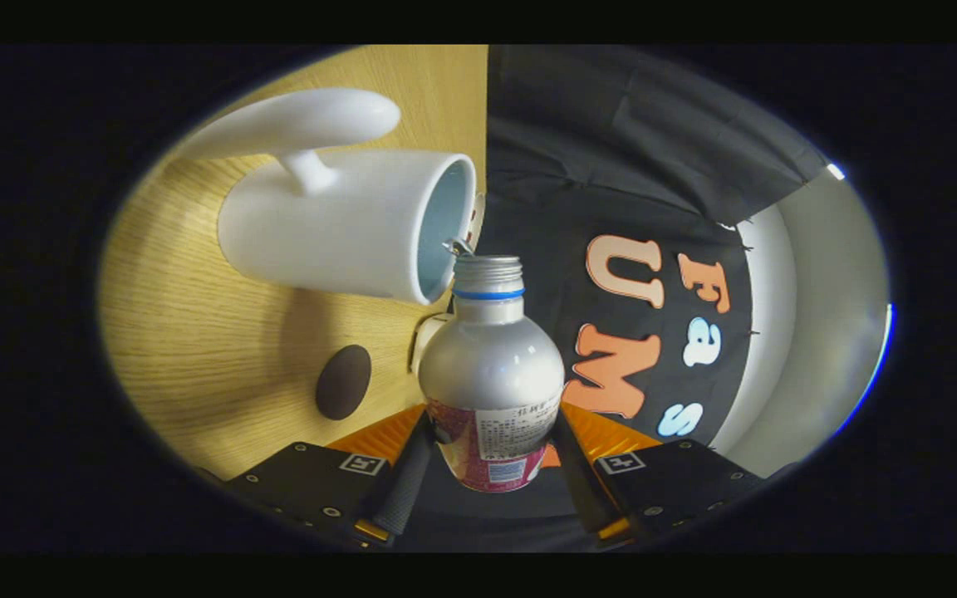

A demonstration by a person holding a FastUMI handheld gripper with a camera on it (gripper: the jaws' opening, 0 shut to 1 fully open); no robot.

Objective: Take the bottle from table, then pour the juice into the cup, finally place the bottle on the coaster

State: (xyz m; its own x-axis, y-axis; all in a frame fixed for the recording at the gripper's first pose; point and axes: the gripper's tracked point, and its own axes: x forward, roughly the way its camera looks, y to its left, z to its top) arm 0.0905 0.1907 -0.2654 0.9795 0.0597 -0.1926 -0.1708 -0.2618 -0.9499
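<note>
Pour step: tongs [491,453] clamped on bottle [491,365], tipped, mouth at cup [345,224] rim; next: level bottle, move to coaster [343,381] on worktop [196,332]

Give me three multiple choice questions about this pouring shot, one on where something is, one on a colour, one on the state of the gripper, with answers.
1. Where is the mouth of the bottle?
A. at the rim of the cup
B. over the coaster
C. flat on the table

2. What colour is the ring around the bottle's neck?
A. red
B. blue
C. green

3. What is the gripper doing?
A. hanging open
B. shut on the cup's handle
C. shut on the bottle

Answers:
1 A, the threaded neck meets the white cup's open rim.
2 B, a blue band sits just under the threads.
3 C, both fingers press on the labelled lower body of the bottle.
</note>
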